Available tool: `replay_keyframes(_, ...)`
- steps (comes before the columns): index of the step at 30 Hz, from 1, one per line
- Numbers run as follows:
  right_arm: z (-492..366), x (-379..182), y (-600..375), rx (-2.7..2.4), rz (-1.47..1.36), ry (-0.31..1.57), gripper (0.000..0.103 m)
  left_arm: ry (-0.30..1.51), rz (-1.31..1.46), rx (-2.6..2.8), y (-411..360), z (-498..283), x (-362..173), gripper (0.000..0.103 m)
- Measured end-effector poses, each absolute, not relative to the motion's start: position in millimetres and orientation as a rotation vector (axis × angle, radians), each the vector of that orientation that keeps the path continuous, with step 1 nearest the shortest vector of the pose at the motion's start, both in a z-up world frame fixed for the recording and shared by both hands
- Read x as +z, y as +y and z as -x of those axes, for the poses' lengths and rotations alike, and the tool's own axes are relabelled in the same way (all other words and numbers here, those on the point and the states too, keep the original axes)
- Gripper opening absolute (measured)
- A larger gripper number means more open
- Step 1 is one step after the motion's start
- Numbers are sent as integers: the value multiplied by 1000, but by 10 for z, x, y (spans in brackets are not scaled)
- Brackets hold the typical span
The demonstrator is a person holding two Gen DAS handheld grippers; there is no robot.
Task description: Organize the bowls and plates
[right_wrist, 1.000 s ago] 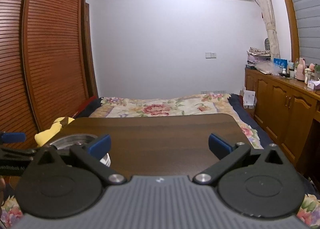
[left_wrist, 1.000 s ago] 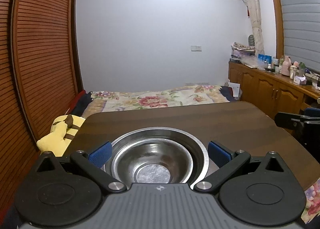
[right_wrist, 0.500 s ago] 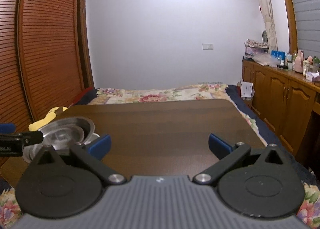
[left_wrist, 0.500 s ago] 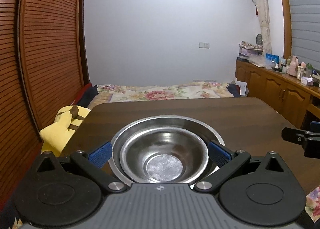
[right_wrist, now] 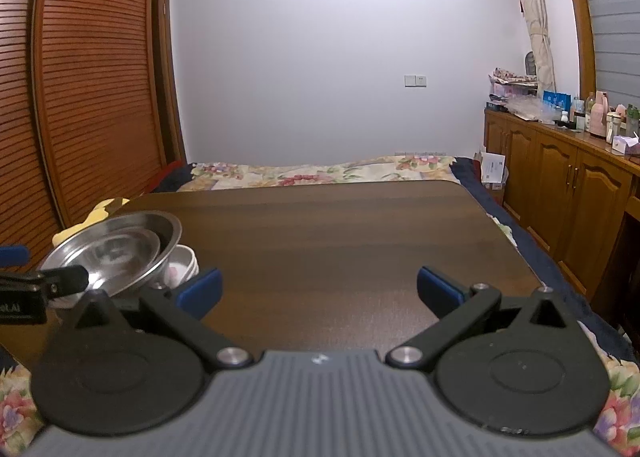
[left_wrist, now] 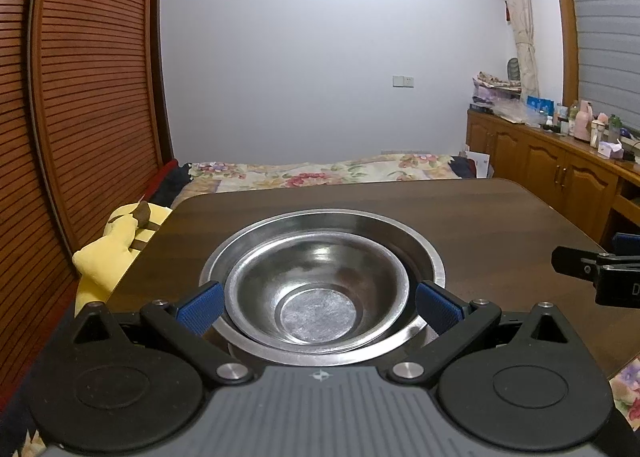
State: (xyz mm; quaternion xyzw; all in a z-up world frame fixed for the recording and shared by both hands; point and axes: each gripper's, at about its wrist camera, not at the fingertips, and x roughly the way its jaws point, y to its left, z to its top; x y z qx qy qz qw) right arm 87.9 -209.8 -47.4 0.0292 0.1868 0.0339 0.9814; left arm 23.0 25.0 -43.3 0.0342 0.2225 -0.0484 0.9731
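Steel bowl (left_wrist: pixel 320 289) sits nested inside a larger steel bowl (left_wrist: pixel 424 253), directly between the left gripper's (left_wrist: pixel 318 303) 2 blue pads (left_wrist: pixel 200 307). Versus 1.0 s ago: the nested pair fills more of the left wrist view and more of the inner bowl's bottom shows. In the right wrist view the pair has gone from a sliver behind the left pad to a full, tilted view (right_wrist: pixel 116 253), its near rim lower than its far rim, resting over a stack of white bowls (right_wrist: pixel 182 265).

Surroundings: dark wood table (left_wrist: pixel 480 225) runs ahead of both grippers, bare in front of the right gripper (right_wrist: pixel 318 293). Yellow plush toy (left_wrist: pixel 116 241) lies off the table's left edge, beyond the left gripper's left finger. Floral bedspread (left_wrist: pixel 320 175) lies past the far table edge; wooden cabinet (right_wrist: pixel 560 193) with bottles on top stands to the right. One black finger of the right gripper (left_wrist: pixel 592 265) shows at the left view's right edge, apart from the bowls.

Left gripper: jaws spread wide, pads flanking the outer bowl's rim on either side; contact with the rim cannot be confirmed, so nothing is shown as gripped. Right gripper: jaws spread wide, holding nothing, above the table surface, well to the right of the bowls.
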Motion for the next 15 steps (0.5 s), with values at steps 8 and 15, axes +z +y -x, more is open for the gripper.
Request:
replay_keyframes(8, -869, -466, -2108, 73, -59, 378, 103, 449, -67, -94, 245, -230, -428, 103)
replay_keyframes(15, -874, -466, -2107, 70, -55, 377, 103, 447, -70, -91, 246, -227, -422, 103)
